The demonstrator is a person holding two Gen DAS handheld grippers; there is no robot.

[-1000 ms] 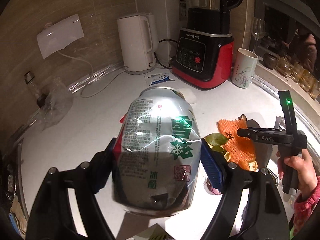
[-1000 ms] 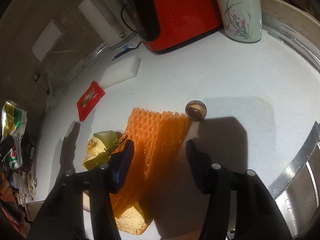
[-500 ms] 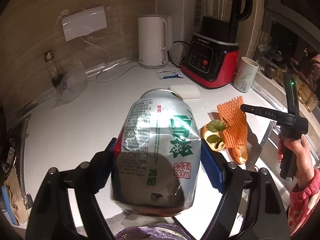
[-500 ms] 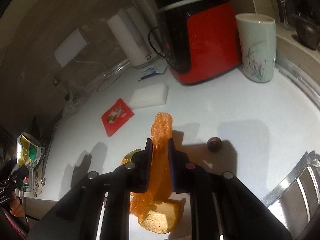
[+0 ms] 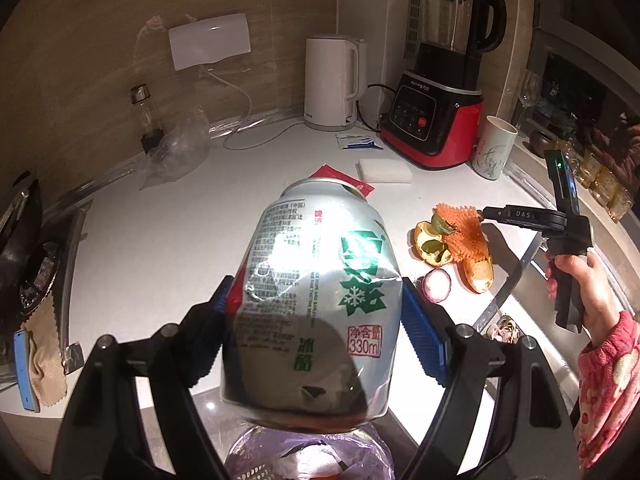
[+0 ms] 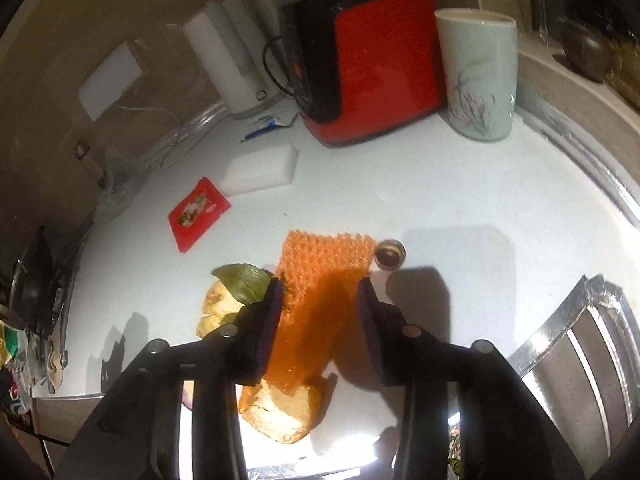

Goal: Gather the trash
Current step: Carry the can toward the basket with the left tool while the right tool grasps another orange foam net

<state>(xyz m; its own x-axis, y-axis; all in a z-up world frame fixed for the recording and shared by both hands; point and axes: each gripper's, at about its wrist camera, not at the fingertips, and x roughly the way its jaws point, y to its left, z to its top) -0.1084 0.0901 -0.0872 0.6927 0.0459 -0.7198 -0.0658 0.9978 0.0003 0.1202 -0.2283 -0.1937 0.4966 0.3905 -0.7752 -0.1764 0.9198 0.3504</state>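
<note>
A crushed silver beer can [image 5: 320,292] with green characters is clamped between the blue pads of my left gripper [image 5: 316,288], held above a bin lined with a purple bag [image 5: 308,456]. My right gripper [image 6: 320,300] hovers over an orange foam fruit net [image 6: 320,272] that lies spread on the white counter. Its jaws are opening, with the net below the gap and the pads not pressing it. In the left wrist view the right gripper [image 5: 486,213] hangs just over the net [image 5: 460,236], a hand [image 5: 580,280] on its handle.
Orange peel [image 6: 280,412], green leaves [image 6: 244,278], a red packet [image 6: 198,214], a white sponge [image 6: 262,166] and a small brown round piece [image 6: 390,254] lie around the net. A red blender [image 5: 432,128], kettle [image 5: 332,84] and cup [image 5: 494,148] line the back. The sink rim [image 6: 560,332] is at right.
My left gripper carried the can back until the purple-lined bin appeared beneath it. My right gripper pinched the net into a fold, then spread its jaws, and the net lies flat again.
</note>
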